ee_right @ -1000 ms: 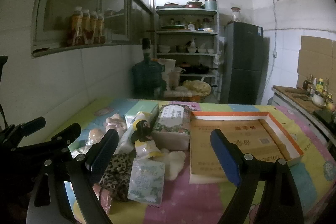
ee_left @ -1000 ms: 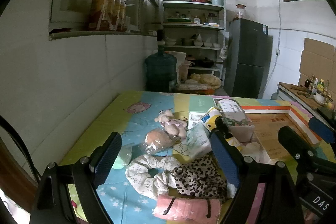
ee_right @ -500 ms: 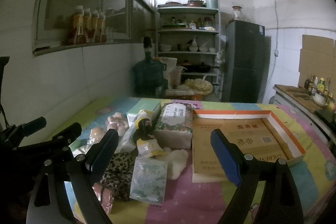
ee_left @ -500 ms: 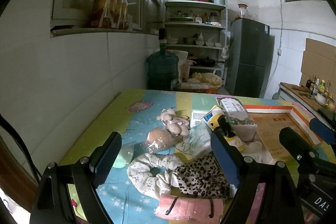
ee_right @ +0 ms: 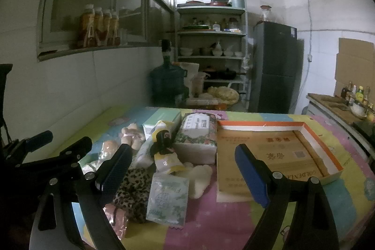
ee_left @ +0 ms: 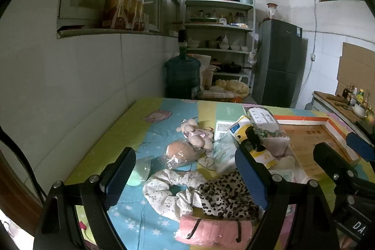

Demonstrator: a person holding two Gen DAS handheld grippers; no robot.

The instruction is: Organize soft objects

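Note:
Soft objects lie piled on a colourful tablecloth. In the left wrist view: a white floral scrunchie (ee_left: 164, 189), a leopard-print cloth (ee_left: 227, 196), a pink pouch (ee_left: 215, 231), a bagged doll head (ee_left: 180, 152) and a pink plush (ee_left: 196, 134). My left gripper (ee_left: 185, 177) is open and empty above them. In the right wrist view: a tissue pack (ee_right: 168, 199), a doll in yellow (ee_right: 165, 149), a wrapped tissue block (ee_right: 198, 137) and an open cardboard box (ee_right: 276, 154). My right gripper (ee_right: 185, 178) is open and empty above the tissue pack.
A white wall runs along the table's left side. A water jug (ee_left: 182, 76), shelves of dishes (ee_left: 218, 39) and a dark fridge (ee_left: 279, 67) stand beyond the far table edge. A counter with bottles (ee_left: 346, 102) is at the right.
Both grippers have drifted slightly back and up, so the objects sit a little lower in each view. Nothing was grasped or moved.

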